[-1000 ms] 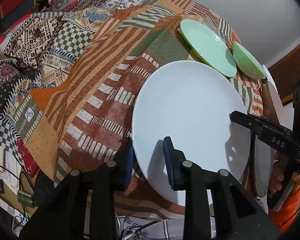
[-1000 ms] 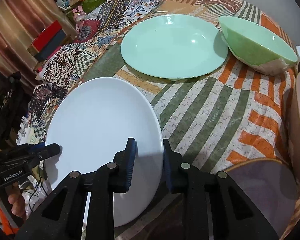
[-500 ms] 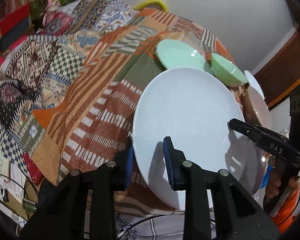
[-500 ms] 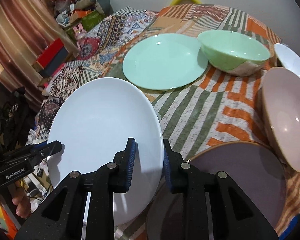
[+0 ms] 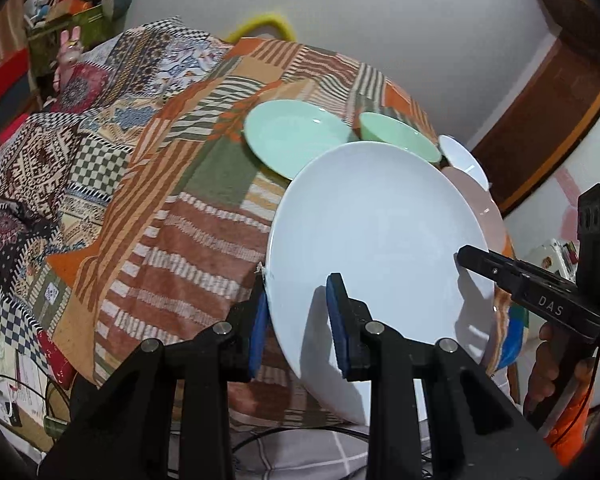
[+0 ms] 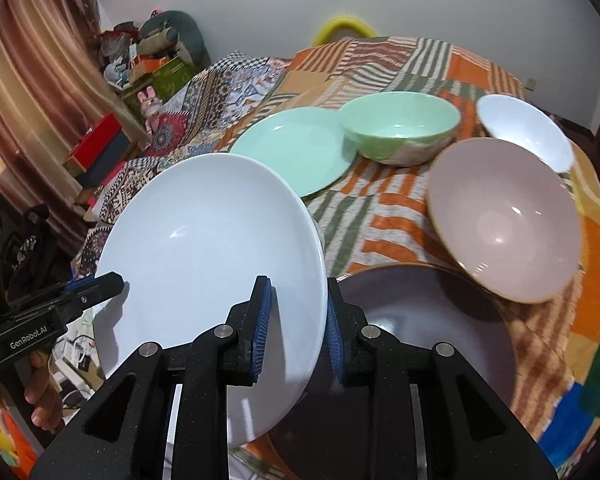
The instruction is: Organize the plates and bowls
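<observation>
Since a second ago we have lifted the white plate (image 6: 204, 248) clear of the patchwork cloth (image 6: 380, 216), and more of the far crockery has come into sight behind it. We hold this smooth, glossy round plate tilted in the air, gripped from both sides. Our left gripper (image 5: 298, 316) has its blue ribbed pads narrowed onto the rim at one edge, and our right gripper (image 6: 298, 320) pinches the opposite edge the same way.

In the right wrist view, a flat mint-green plate (image 6: 296, 148) lies on the cloth beyond, touching or just beside a deep green bowl (image 6: 400, 128) with a mottled outer wall. Near that sits a small white bowl (image 6: 526, 132), and in front of it a wide pink bowl (image 6: 504, 216) with a tan rim, tilted and leaning on the edge of a dull purple plate (image 6: 420, 340). The purple plate rests flat just beneath our right gripper.

The cloth is woven-looking, in orange, green and cream stripes, draped over a rounded table. A hand (image 6: 40, 392) grips the left tool's black handle.
</observation>
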